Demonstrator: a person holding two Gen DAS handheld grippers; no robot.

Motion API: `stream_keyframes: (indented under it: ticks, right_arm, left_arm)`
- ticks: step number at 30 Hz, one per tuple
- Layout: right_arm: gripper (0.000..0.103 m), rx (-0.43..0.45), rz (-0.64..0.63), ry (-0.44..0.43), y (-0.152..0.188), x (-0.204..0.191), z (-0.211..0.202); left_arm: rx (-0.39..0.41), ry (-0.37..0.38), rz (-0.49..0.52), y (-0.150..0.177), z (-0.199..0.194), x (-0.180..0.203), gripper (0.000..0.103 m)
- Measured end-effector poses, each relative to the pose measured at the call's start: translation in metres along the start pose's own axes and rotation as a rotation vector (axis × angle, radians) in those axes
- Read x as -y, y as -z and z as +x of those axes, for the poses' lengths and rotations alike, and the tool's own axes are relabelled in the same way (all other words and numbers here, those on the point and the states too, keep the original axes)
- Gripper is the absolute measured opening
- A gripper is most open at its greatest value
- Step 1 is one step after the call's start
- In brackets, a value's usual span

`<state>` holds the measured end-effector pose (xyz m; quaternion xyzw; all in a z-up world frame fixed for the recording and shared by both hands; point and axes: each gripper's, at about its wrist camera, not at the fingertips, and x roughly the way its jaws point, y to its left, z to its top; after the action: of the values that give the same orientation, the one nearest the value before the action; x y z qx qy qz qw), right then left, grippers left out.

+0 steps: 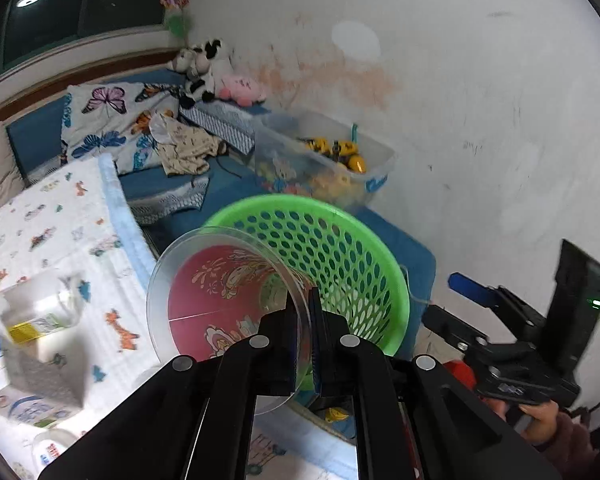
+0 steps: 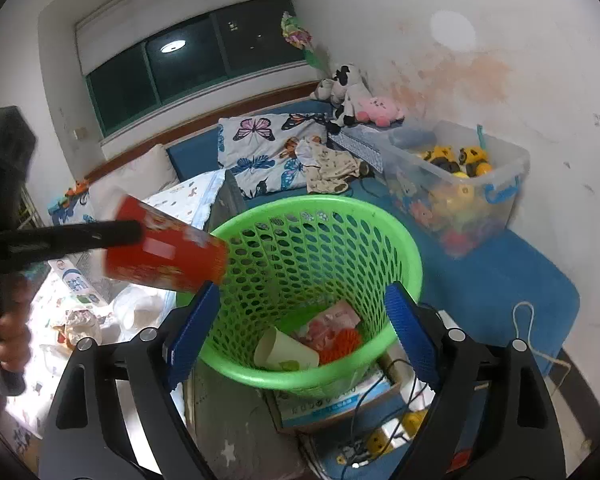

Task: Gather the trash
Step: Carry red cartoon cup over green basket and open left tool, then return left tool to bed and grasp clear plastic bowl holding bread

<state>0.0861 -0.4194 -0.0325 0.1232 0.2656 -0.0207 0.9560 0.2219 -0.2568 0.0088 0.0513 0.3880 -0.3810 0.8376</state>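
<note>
My left gripper (image 1: 305, 312) is shut on the rim of a clear plastic cup with a red printed wall (image 1: 220, 304); its mouth faces the camera. The cup hangs just left of the green perforated basket (image 1: 356, 280). In the right wrist view the same red cup (image 2: 164, 248) is held at the basket's left rim (image 2: 260, 216), tilted towards it. My right gripper (image 2: 302, 332) is open and empty, its blue pads on either side of the basket's near wall. Inside the basket lie a paper cup (image 2: 284, 352) and pink and orange wrappers (image 2: 332, 328).
A bed with a printed sheet (image 1: 60, 240) carries a carton (image 1: 36, 332) and crumpled wrappers (image 2: 80, 324). A clear toy bin (image 2: 460, 180) stands by the wall on blue mats. A cardboard box with cables (image 2: 340, 404) sits under the basket.
</note>
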Motion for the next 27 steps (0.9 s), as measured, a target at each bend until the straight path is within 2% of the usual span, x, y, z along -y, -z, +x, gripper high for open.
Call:
stream_keyframes:
  ticks: [6,10,11,12,13,15,19,27]
  right_arm:
    - [0.085,-0.007,0.037,0.001,0.012,0.01,-0.006]
    - [0.085,-0.009,0.064,0.005,0.016,0.016,-0.007]
    - [0.085,-0.01,0.072,0.003,0.017,0.017,-0.007]
    - [0.085,-0.01,0.076,0.003,0.017,0.017,-0.008]
    - [0.085,-0.01,0.078,0.004,0.018,0.017,-0.008]
    - [0.085,-0.01,0.079,0.005,0.018,0.017,-0.009]
    - [0.085,-0.004,0.076,0.003,0.018,0.011,-0.013]
    - [0.086,0.015,0.023,-0.025,0.015,-0.012,-0.021]
  left_arm:
    - [-0.066,0.001,0.003,0.005,0.03,0.012,0.006]
    - [-0.091,0.0,0.013,0.01,0.037,0.015,0.01]
    - [-0.094,0.002,0.011,0.011,0.038,0.015,0.014]
    - [-0.094,0.001,0.008,0.011,0.038,0.015,0.027]
    - [-0.086,-0.008,0.006,0.011,0.036,0.015,0.035]
    - [-0.072,-0.006,0.01,0.011,0.032,0.016,0.042]
    - [-0.054,0.002,0.011,0.012,0.021,0.016,0.043]
    - [0.058,-0.066,-0.005,0.028,-0.037,0.005,0.049]
